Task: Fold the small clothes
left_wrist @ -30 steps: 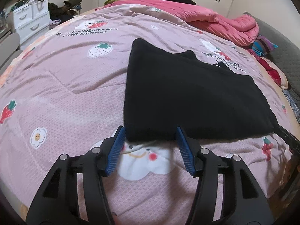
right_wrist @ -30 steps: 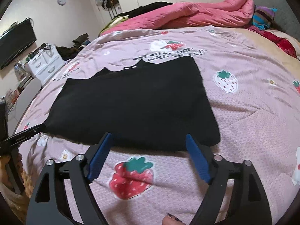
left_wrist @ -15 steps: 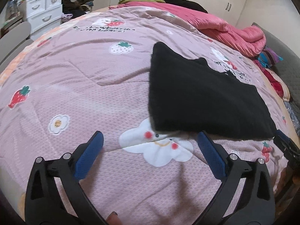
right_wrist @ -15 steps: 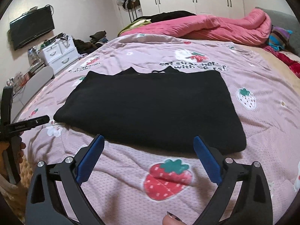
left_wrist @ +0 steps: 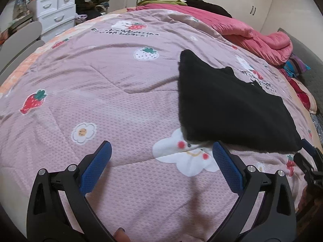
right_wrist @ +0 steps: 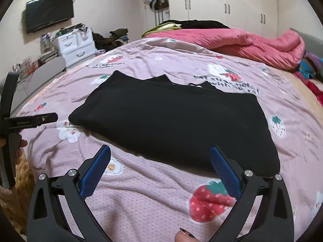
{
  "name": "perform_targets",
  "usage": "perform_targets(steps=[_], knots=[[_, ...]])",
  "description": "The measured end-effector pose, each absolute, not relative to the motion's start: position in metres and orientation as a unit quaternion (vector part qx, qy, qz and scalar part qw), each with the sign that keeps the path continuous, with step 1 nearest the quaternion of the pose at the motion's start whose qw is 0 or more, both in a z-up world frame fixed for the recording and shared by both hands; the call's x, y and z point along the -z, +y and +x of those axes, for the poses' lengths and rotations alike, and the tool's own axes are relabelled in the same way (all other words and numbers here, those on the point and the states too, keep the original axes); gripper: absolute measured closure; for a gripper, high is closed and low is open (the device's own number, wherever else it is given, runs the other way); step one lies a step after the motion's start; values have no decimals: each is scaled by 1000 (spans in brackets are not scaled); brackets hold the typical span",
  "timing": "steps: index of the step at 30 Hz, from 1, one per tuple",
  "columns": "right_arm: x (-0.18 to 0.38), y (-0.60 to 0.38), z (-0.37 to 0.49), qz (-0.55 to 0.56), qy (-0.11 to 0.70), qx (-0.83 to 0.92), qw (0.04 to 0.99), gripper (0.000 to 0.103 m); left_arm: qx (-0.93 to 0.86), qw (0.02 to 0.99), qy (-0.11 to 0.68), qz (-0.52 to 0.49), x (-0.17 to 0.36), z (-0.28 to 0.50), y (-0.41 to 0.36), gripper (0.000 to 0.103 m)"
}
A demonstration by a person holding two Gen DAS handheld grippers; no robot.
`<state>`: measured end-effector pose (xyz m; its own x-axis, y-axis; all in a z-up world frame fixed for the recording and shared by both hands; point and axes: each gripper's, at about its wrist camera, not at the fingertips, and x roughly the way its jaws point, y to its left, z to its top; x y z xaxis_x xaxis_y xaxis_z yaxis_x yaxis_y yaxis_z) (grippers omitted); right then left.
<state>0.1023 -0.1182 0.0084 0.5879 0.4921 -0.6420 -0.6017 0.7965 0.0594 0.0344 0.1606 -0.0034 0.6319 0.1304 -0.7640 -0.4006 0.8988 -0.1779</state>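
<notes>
A black garment (left_wrist: 232, 109) lies folded flat in a wide rectangle on the pink strawberry-print bedspread (left_wrist: 121, 104). My left gripper (left_wrist: 161, 147) is open just short of the garment's near left corner, with only bedspread between its blue pads. In the right wrist view the same garment (right_wrist: 175, 121) stretches across the middle. My right gripper (right_wrist: 160, 149) is open before the long near edge and holds nothing. The left gripper (right_wrist: 30, 121) shows at the left edge of that view, and the right gripper (left_wrist: 308, 161) at the right edge of the left wrist view.
A rolled pink quilt (right_wrist: 252, 42) and piled clothes lie along the far side of the bed. White drawers (right_wrist: 76, 46), a wall TV (right_wrist: 49, 18) and a grey chair (left_wrist: 20, 40) stand to the left. White wardrobes (right_wrist: 228, 6) line the back wall.
Both grippers have opened wide and drawn back from the garment's near edge. The left one also shifted left, off the corner it flanked. The garment stays flat on the bed.
</notes>
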Motion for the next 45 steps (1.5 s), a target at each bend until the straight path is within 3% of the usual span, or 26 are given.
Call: perform_targets(steps=[45], knots=[[41, 49, 115, -316, 283, -327, 844, 4, -153, 891, 409, -128, -2, 144, 187, 9]])
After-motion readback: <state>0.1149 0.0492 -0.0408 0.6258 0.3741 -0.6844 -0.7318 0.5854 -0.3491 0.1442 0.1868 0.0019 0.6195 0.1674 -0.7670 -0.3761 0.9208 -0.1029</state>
